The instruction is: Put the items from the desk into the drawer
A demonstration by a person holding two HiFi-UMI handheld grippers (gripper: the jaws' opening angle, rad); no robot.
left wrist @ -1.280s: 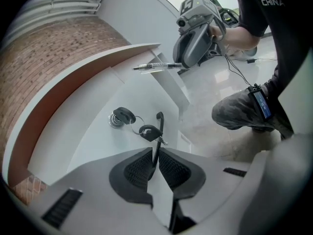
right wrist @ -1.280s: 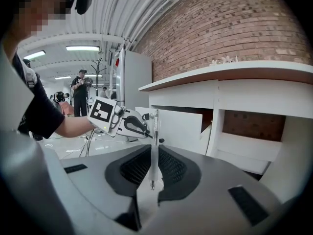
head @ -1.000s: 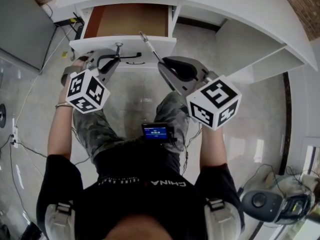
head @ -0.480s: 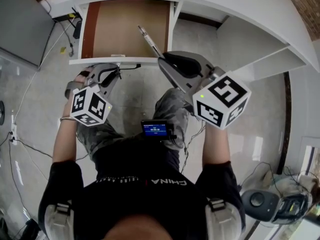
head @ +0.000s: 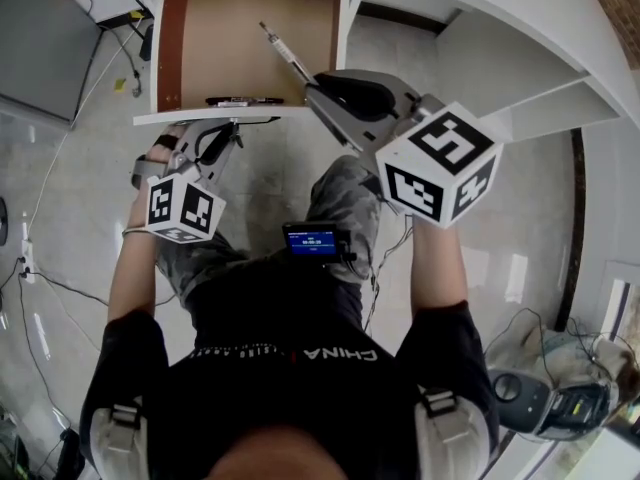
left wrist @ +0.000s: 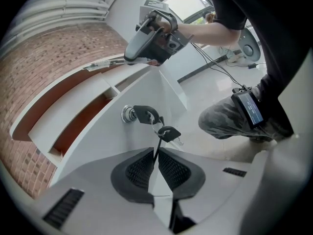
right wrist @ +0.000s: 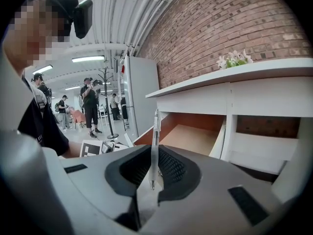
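Observation:
The white desk's drawer (head: 250,38) stands pulled out, its brown bottom showing. A black pen (head: 245,100) lies inside along the front wall. My right gripper (head: 312,88) is shut on a clear pen (head: 285,56) whose tip reaches over the drawer; in the right gripper view the pen (right wrist: 155,141) stands upright between the pads. My left gripper (head: 232,128) sits at the drawer front, shut on a thin black strap (left wrist: 157,153). The strap hangs from the keys (left wrist: 168,133) in the lock (left wrist: 128,114).
The desk top (head: 480,8) runs above the drawer, with an open shelf bay (head: 500,78) to its right. A small screen (head: 312,240) rests on the person's lap. Cables lie on the floor at the left. Flowers (right wrist: 234,59) stand on the desk. People (right wrist: 90,106) stand far behind.
The drawer has come out further with my left gripper at its front, and a black pen now shows inside. My right gripper with the clear pen has moved over the drawer.

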